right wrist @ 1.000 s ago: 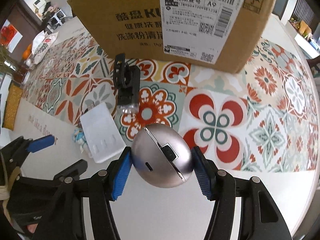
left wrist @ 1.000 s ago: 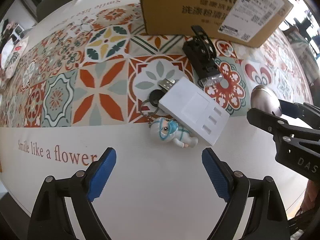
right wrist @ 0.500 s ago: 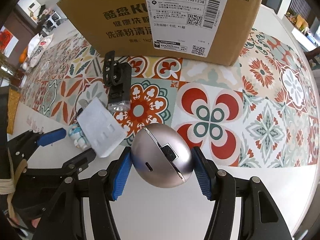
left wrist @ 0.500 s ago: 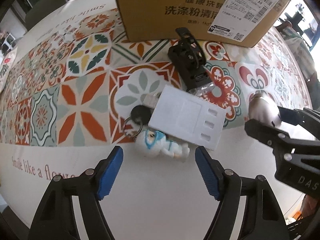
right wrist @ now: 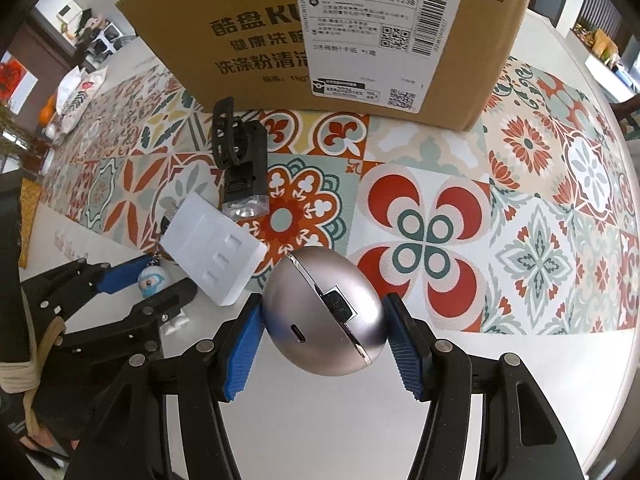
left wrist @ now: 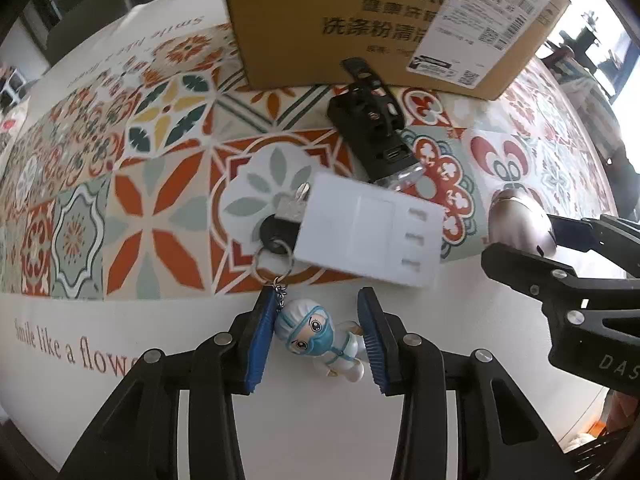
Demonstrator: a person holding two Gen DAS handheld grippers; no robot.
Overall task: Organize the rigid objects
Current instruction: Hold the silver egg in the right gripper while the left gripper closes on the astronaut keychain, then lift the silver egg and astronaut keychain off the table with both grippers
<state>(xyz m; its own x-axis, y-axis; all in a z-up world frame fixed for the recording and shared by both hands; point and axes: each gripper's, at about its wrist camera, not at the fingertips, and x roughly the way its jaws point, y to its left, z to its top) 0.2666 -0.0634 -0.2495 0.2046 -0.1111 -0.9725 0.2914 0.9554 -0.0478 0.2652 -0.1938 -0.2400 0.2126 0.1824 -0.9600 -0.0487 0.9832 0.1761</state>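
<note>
1. the left gripper [left wrist: 318, 334] sits low over the white near part of the tablecloth [left wrist: 132, 184], its blue pads [left wrist: 262, 340] on either side of a small figurine keychain [left wrist: 324, 340]; the pads are close to the figurine's head and body, but i cannot tell whether they already press it.
2. the figurine's chain runs far-left to a metal ring and a black-headed key [left wrist: 280, 228], whose far end is tucked under a white plastic tray [left wrist: 368, 232].
3. the white tray lies flat across the edge of the patterned tiles, with 3 small slots along its right side.
4. just beyond the tray, a black bike light [left wrist: 372, 128] lies with its clear lens toward the near side and its strap end touching or almost touching the cardboard box [left wrist: 380, 20].
5. the box stands at the far side, with printed text and a shipping label facing the cameras.
6. the right gripper [right wrist: 324, 316] is clamped on a silver egg-shaped device [right wrist: 320, 312], 1 blue pad on each flank, to the right of the tray.
</note>
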